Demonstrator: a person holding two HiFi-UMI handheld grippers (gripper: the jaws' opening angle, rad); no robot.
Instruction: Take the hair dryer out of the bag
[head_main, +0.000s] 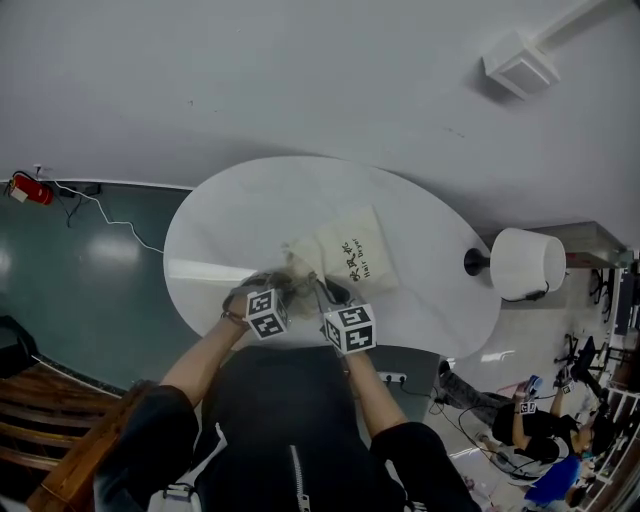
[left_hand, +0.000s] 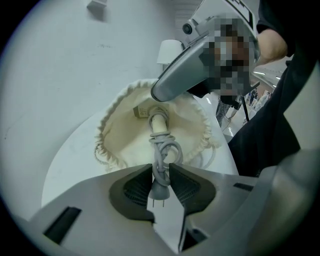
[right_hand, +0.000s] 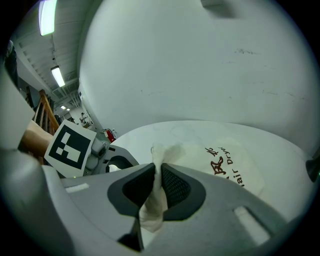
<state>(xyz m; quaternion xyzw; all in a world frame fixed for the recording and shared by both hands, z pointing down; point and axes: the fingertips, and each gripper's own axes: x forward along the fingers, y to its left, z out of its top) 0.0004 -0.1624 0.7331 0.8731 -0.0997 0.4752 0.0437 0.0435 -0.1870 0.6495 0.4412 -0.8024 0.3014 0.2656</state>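
Observation:
A cream drawstring bag (head_main: 350, 255) printed "Hair Dryer" lies on the white oval table (head_main: 230, 230). In the left gripper view its gathered mouth (left_hand: 120, 135) faces me, and the hair dryer's pale handle end (left_hand: 159, 121) pokes out with a coiled grey cord (left_hand: 163, 149). My left gripper (left_hand: 161, 172) is shut on that cord just above the plug (left_hand: 159, 192). My right gripper (right_hand: 158, 182) is shut on a pinch of the bag's rim (right_hand: 156, 200); the printed side (right_hand: 225, 165) lies beyond. Both grippers meet at the table's near edge, left gripper (head_main: 285, 290), right gripper (head_main: 325, 298). The dryer's body is hidden inside.
A lamp with a white shade (head_main: 527, 263) stands off the table's right side. A red extinguisher (head_main: 30, 188) with a cable lies on the green floor at left. Wooden steps (head_main: 40, 400) are at lower left, and a seated person (head_main: 540, 425) at lower right.

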